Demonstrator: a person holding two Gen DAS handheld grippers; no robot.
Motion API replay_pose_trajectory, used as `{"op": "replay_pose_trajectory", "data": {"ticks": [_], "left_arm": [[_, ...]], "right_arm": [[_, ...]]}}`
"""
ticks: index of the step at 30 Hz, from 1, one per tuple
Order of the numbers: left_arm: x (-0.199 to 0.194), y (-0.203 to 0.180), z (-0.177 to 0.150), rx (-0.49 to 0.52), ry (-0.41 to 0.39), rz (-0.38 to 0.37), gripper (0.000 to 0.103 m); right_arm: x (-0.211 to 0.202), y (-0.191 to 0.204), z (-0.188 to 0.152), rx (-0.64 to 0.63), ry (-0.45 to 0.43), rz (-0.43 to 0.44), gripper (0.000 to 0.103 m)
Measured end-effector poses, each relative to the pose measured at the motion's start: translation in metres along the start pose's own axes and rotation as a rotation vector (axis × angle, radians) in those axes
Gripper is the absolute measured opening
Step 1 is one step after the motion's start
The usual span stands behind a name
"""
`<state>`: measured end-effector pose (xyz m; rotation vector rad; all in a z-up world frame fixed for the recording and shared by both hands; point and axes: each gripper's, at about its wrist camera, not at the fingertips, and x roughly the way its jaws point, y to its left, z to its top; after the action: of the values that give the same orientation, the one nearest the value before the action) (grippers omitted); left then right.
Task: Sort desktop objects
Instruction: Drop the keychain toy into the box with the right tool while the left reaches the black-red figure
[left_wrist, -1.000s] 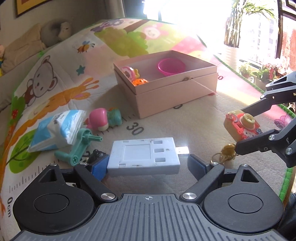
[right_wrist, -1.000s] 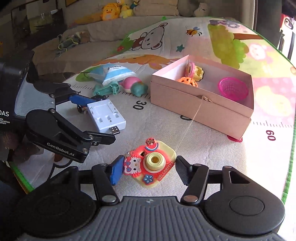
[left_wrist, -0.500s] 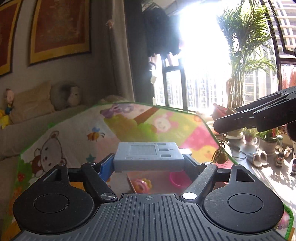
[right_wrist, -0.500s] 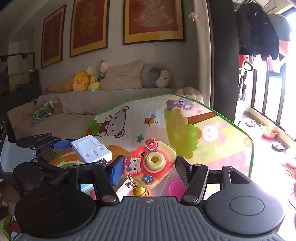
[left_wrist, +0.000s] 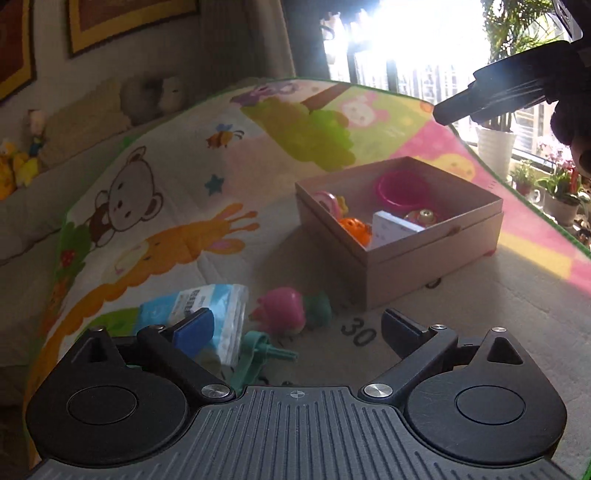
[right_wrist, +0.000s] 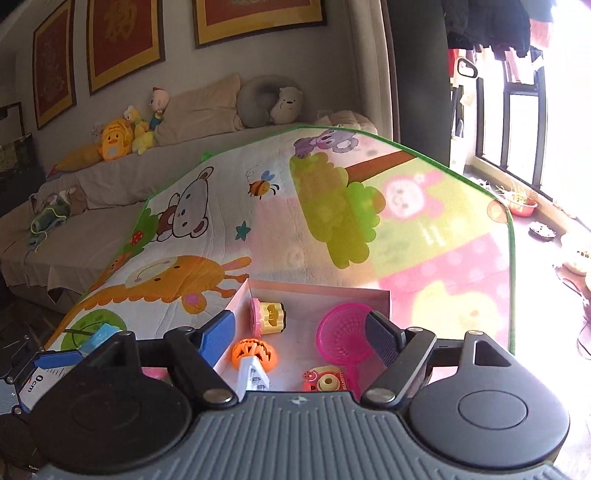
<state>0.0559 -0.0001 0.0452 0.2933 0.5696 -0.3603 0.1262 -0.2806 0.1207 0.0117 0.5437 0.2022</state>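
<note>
Jaws of left gripper (left_wrist: 297, 326) and right gripper (right_wrist: 301, 334) have just opened wide, both empty.

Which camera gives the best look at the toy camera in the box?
The right wrist view: the toy camera lies face up in the pink box, lens and frame clear. In the left wrist view the box's near wall hides most of it; only its top shows.

Strong sunlight floods in through the window (left_wrist: 402, 40) at the far right — blown-out glare, a washed mat (right_wrist: 332, 221), edges curved by fisheye.
</note>
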Motion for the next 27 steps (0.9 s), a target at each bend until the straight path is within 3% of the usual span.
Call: {"op": "replay_pose_trajectory", "data": {"ticks": [8,11,13,21,27], "left_arm": [[-0.008,0.034,-0.047,-0.058,0.115,0.138,0.102],[-0.008,0.043,-0.052,-0.081,0.127,0.199,0.102],[-0.007,0.052,-0.054,-0.106,0.142,0.231,0.102],[-0.010,0.062,-0.055,-0.164,0.157,0.222,0.102],[-0.007,0.061,-0.054,-0.181,0.165,0.195,0.102]], "right_arm": [[0.017,0.122,-0.041,-0.366,0.031,0.109,0.077],[0.041,0.163,-0.057,-0.480,0.075,0.129,0.059],[0.061,0.179,-0.063,-0.489,0.110,0.145,0.051],[0.121,0.195,-0.058,-0.423,0.159,0.142,0.051],[0.104,0.180,-0.063,-0.348,0.245,0.263,0.050]]}}
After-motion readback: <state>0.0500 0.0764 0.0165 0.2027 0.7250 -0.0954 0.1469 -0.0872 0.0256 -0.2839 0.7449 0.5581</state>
